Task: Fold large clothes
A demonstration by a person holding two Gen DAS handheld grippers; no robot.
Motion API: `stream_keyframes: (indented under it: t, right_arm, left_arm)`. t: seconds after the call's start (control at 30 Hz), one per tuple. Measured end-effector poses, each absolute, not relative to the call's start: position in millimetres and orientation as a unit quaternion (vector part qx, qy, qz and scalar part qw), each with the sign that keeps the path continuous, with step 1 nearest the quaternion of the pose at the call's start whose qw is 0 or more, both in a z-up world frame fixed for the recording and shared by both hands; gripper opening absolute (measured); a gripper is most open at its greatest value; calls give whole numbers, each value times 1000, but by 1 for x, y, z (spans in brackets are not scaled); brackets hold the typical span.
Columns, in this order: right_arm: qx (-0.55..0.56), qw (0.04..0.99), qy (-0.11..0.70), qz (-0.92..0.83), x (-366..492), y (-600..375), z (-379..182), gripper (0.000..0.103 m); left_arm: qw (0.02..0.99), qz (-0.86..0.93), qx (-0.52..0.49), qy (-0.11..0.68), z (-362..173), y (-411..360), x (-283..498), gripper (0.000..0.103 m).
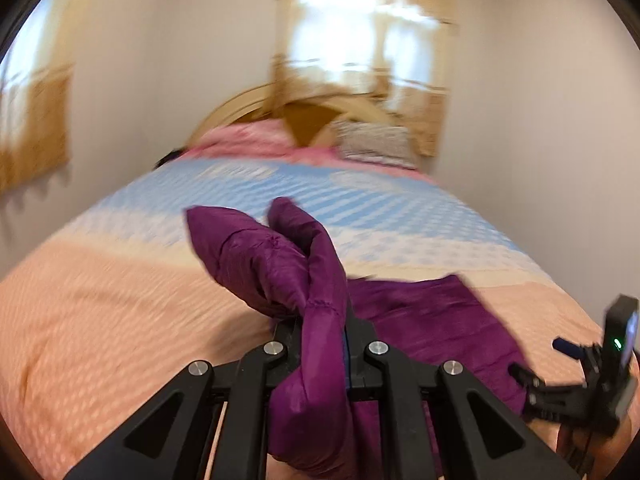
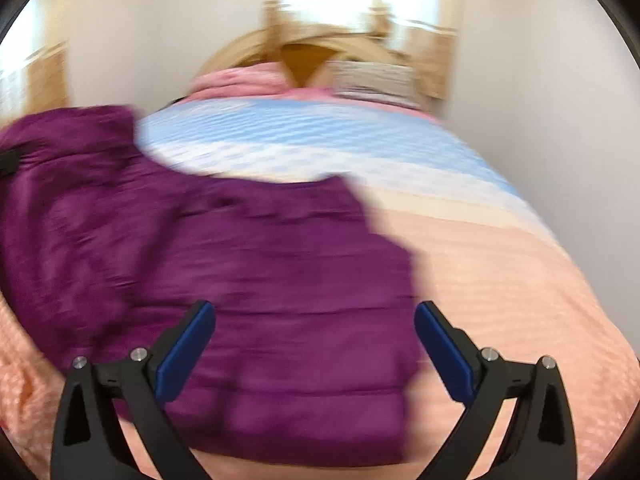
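Note:
A purple quilted jacket (image 2: 248,264) lies spread on the bed near its front edge. My left gripper (image 1: 320,320) is shut on a bunched fold of the jacket (image 1: 280,264) and holds it lifted above the bedspread; the rest of the jacket (image 1: 432,320) lies flat to its right. My right gripper (image 2: 316,336) is open and empty, jaws wide apart, hovering just above the jacket's near part. It also shows in the left wrist view (image 1: 536,364) at the far right, over the jacket's edge. Both views are blurred by motion.
The bedspread (image 2: 500,272) is peach at the front and blue and white (image 1: 280,196) farther back. Pink bedding (image 1: 248,136), a patterned pillow (image 1: 376,140) and a wooden headboard (image 1: 240,108) are at the far end. White walls and curtained windows surround the bed.

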State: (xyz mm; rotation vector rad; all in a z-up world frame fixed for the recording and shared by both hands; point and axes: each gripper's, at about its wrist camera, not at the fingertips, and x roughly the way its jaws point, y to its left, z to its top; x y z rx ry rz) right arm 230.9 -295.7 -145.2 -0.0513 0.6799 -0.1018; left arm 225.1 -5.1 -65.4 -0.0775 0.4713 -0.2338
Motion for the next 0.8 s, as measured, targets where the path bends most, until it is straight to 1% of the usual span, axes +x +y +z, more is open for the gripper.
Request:
stream_keyframes:
  t: [0.1, 0.17, 0.23, 0.33, 0.37, 0.5, 0.63, 0.67, 0.73, 0.8]
  right_arm:
    - [12, 934, 337, -119, 228, -368, -156, 102]
    - [46, 926, 340, -155, 217, -413, -165, 102]
    - [62, 920, 342, -183, 206, -443, -175, 102]
    - [78, 912, 346, -206, 196, -469, -184, 102]
    - [84, 909, 348, -213, 188, -470, -186, 102]
    - [103, 904, 353, -220, 187, -474, -181, 102]
    - [103, 903, 360, -212, 187, -470, -172, 102]
    - [103, 902, 362, -209, 185, -468, -174, 102]
    - [99, 902, 366, -205, 185, -465, -176, 102]
    - [92, 902, 370, -202, 187, -461, -177, 102]
  left_arm:
    - [960, -169, 0, 223, -54, -69, 230, 10]
    - [954, -200, 35, 220, -55, -113, 228, 10]
    - [943, -232, 66, 228, -65, -156, 226, 10]
    - [922, -268, 126, 249, -98, -214, 224, 10]
    - [911, -279, 150, 262, -118, -232, 224, 10]
    - [888, -291, 209, 289, -166, -261, 217, 10]
    - [888, -293, 223, 276, -173, -262, 213, 11]
    - [888, -292, 227, 274, -172, -262, 211, 13]
    - [884, -298, 246, 264, -166, -264, 200, 25]
    - [884, -303, 257, 245, -156, -271, 186, 54]
